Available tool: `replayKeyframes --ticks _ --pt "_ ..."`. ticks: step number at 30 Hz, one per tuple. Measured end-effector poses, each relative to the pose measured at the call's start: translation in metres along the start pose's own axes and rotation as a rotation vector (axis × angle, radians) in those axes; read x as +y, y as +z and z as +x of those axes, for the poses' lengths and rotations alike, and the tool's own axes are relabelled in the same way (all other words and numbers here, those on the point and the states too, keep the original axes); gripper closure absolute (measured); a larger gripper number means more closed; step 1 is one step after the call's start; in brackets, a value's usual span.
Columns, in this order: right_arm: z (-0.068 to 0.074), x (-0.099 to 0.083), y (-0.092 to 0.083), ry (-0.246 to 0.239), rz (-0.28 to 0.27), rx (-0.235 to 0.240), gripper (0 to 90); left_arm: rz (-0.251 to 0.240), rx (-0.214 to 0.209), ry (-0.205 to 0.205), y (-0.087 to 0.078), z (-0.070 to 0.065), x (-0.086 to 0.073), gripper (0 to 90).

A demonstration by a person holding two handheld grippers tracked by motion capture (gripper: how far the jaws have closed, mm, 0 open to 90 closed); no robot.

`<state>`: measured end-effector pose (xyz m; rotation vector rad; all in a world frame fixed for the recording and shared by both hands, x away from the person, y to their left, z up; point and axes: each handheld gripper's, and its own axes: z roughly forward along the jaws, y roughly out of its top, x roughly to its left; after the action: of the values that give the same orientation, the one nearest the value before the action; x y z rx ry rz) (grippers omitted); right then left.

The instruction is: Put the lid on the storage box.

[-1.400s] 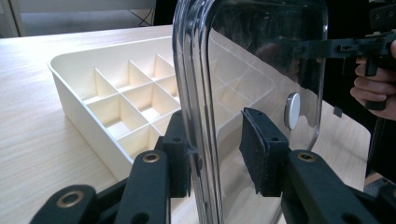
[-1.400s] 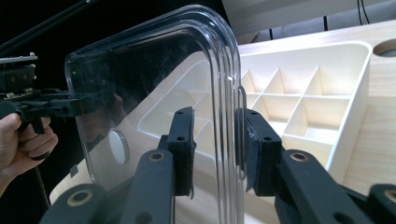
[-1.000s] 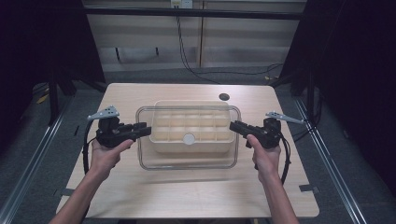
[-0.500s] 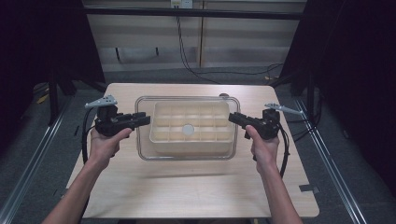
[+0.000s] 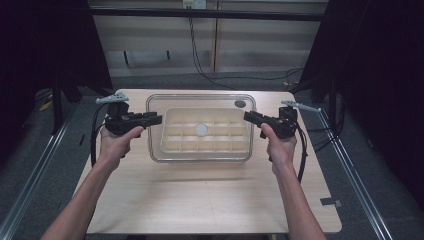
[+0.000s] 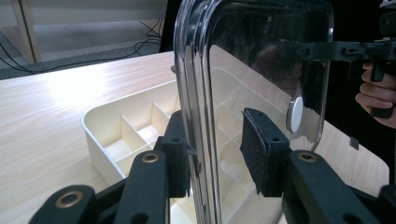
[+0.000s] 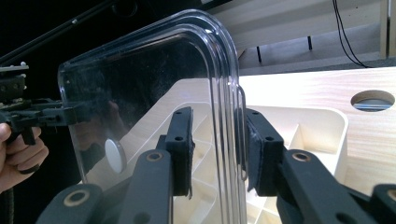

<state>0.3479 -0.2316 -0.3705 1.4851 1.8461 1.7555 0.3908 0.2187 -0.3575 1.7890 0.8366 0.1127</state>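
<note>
While we hold the clear lid [image 5: 200, 100] level above the tray [image 5: 205, 137], the left gripper [image 5: 152, 119] clamps its left short edge and the right gripper [image 5: 248, 116] its right. Its long axis runs hand to hand, so both must move together.

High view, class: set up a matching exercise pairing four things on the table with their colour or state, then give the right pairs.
Things:
1. lid
2. tray
3. left gripper
4. table hole

Descriptions:
A. cream, split into compartments
B. dark and round, near the far edge
C. clear, held up over the tray
D. black, jaws clamped on the lid's left edge

Pairs: 1-C, 2-A, 3-D, 4-B
</note>
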Motion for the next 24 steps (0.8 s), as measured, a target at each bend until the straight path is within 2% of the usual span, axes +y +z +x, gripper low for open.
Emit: replayKeyframes --ticks 8,11,13,24 --pt "-0.005 0.01 0.004 0.006 -0.011 -0.005 66.3 0.002 0.011 0.009 0.005 0.001 0.01 63.8" --pt "-0.009 0.016 0.008 -0.001 -0.004 -0.003 66.3 -0.002 0.019 0.002 0.009 0.005 0.014 63.7" --pt "-0.013 0.019 0.011 0.006 -0.001 -0.005 66.2 -0.019 0.021 -0.018 0.014 0.007 0.014 63.8" --pt "-0.027 0.016 0.011 0.035 0.006 -0.03 65.7 0.016 0.022 -0.012 0.029 0.008 0.016 63.6"
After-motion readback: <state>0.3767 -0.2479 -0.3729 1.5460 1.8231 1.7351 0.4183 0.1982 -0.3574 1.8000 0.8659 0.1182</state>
